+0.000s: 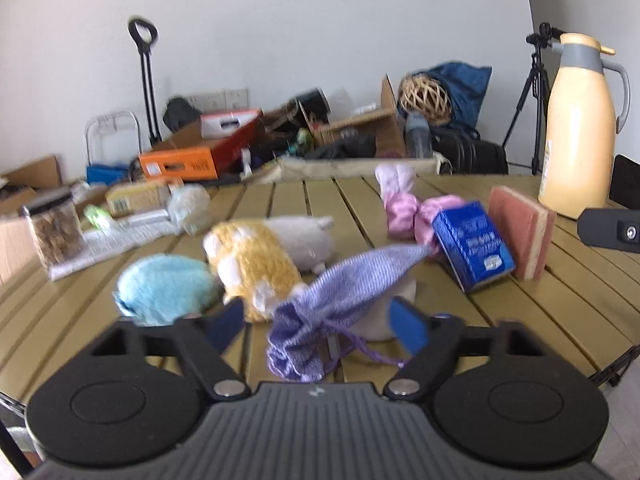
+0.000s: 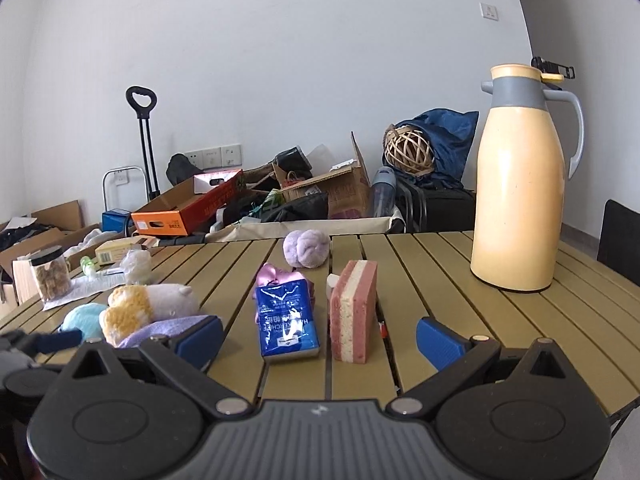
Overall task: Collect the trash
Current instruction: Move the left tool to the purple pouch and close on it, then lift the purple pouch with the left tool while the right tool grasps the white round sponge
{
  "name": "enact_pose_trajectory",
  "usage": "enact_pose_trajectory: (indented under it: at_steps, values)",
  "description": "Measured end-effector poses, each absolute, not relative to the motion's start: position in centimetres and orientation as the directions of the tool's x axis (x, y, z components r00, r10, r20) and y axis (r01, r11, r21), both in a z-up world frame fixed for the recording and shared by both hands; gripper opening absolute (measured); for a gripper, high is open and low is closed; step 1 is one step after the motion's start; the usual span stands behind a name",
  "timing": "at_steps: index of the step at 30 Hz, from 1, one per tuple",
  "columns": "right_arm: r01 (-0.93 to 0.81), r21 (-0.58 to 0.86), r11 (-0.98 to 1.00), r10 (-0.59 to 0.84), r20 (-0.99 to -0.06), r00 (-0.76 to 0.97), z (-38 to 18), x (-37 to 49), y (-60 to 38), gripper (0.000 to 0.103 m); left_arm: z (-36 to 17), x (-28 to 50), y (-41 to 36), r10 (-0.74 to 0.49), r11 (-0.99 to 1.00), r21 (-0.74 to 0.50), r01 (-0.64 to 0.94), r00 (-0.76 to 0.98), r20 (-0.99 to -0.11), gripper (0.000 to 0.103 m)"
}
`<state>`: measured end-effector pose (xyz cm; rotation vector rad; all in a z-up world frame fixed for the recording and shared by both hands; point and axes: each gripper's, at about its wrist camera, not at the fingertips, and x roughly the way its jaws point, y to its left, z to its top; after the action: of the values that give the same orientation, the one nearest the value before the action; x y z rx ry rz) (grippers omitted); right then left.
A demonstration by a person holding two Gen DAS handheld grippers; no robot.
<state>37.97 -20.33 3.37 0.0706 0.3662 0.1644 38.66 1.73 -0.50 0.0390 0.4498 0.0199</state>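
Note:
My left gripper (image 1: 318, 322) is low over the slatted table (image 1: 560, 304), jaws open around a purple knit drawstring bag (image 1: 344, 292). The left pad stands clear of the bag. The right pad is close beside it, next to a white lump (image 1: 384, 322); contact cannot be told. My right gripper (image 2: 320, 342) is open just short of a blue tissue pack (image 2: 286, 324) and an upright pink sponge (image 2: 354, 312), touching neither. The bag's edge (image 2: 168, 326) shows behind its left pad. A crumpled clear wrapper (image 1: 190, 206) lies at the far left.
Yellow-white (image 1: 248, 264) and light blue (image 1: 164, 288) plush toys lie left of the bag, with pink cloth (image 1: 416, 212) behind. A tall cream thermos (image 2: 520, 184) stands at the right. A clear jar (image 1: 54, 232) sits on paper at the left edge. Boxes and bags clutter the floor beyond.

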Motion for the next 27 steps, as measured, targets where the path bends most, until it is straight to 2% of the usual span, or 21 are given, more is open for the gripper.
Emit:
enact_pose_trajectory:
  at_steps: [3,5,6,9,20,27]
  values:
    - [-0.145,0.128,0.981,0.183,-0.369,0.911,2.8,38.5,-19.9,0.103,-1.2,39.3,2.5,-0.027,0.999,-0.028,0.016,0.886,-0.463,0.064]
    - [-0.148,0.146,0.978,0.193,-0.376,0.906,2.5,38.8,-19.3,0.103,-1.3,39.5,2.7,-0.042,0.999,-0.046,0.023,0.88,-0.473,0.047]
    - [-0.152,0.147,0.977,0.197,-0.377,0.905,2.3,38.8,-19.1,0.103,-1.4,39.5,2.8,-0.056,0.998,-0.059,0.031,0.877,-0.477,0.034]
    - [-0.162,0.143,0.976,0.206,-0.383,0.901,2.0,39.1,-18.1,0.103,-1.5,39.4,3.2,-0.077,0.996,-0.084,0.042,0.878,-0.473,0.024]
    - [-0.171,0.191,0.967,0.236,-0.401,0.885,1.4,40.4,-16.0,0.103,1.3,36.2,5.6,-0.09,0.992,-0.115,0.048,0.915,-0.393,0.022]
    - [-0.202,0.195,0.96,0.267,-0.411,0.871,0.9,41.4,-13.6,0.103,3.4,34.0,8.2,-0.037,0.991,-0.133,-0.006,0.946,-0.322,0.022]
